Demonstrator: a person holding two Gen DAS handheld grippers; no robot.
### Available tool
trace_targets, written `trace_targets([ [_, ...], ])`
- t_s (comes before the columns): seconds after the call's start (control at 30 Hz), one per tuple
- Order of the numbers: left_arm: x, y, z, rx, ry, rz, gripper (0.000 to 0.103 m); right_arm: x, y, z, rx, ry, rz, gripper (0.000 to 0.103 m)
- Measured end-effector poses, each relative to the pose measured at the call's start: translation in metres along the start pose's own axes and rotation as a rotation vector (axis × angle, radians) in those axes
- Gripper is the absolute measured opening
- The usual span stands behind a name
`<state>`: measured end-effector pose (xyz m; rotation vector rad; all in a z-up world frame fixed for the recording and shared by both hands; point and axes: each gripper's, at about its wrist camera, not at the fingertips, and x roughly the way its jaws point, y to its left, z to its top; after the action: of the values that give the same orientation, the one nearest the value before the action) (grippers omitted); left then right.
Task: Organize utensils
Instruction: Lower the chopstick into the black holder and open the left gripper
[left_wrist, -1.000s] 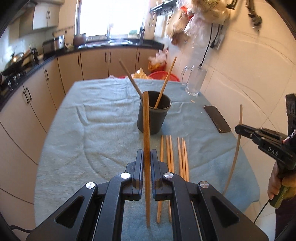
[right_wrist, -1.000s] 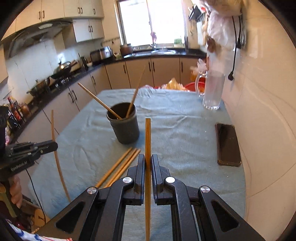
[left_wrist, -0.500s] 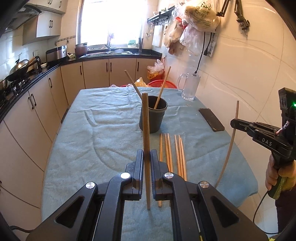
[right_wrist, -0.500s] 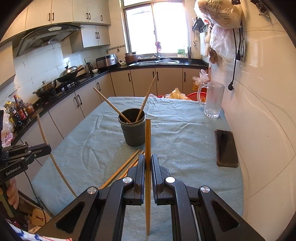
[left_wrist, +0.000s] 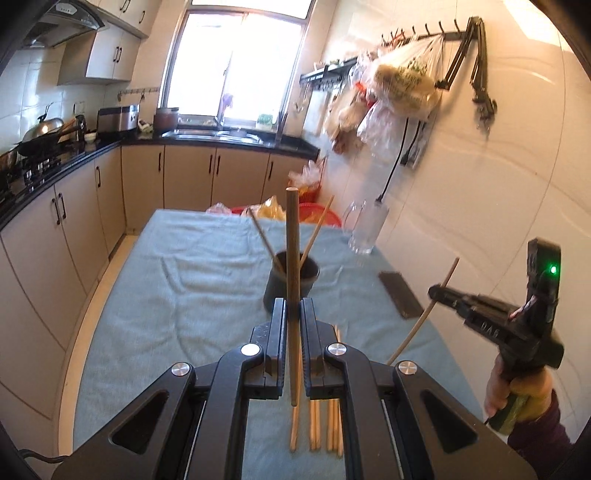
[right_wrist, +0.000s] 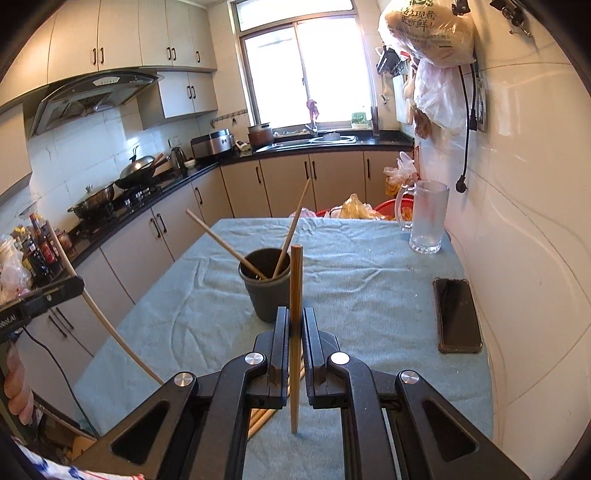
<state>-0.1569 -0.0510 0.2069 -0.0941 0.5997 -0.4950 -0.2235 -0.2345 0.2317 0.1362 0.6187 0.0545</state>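
Sunlit window (right_wrist: 308, 74) — beige cabinets (right_wrist: 288, 181)

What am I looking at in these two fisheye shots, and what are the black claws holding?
Each picture comes from a camera on a handheld gripper, looking along its fingers. The left gripper is shut on one chopstick; the right gripper is shut on another chopstick. Each view also shows the other gripper off to the side, with a hand on its handle. On the blue cloth stand a dark cup with two chopsticks, a glass mug, a phone and loose chopsticks.
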Motion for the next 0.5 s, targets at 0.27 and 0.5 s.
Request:
trace_targets([
  [0.27, 0.017, -0.010, 0.043, 0.001, -0.082, 0.003, 0.007, -0.001, -0.003, 0.037, 0.006, -0.063, 0.004, 0.007],
  [0.5, 0.055, -0.019, 0.088, 0.010, -0.147, 0.028, 0.007, 0.010, 0.007, 0.092, 0.027, -0.143, 0.055, 0.007],
])
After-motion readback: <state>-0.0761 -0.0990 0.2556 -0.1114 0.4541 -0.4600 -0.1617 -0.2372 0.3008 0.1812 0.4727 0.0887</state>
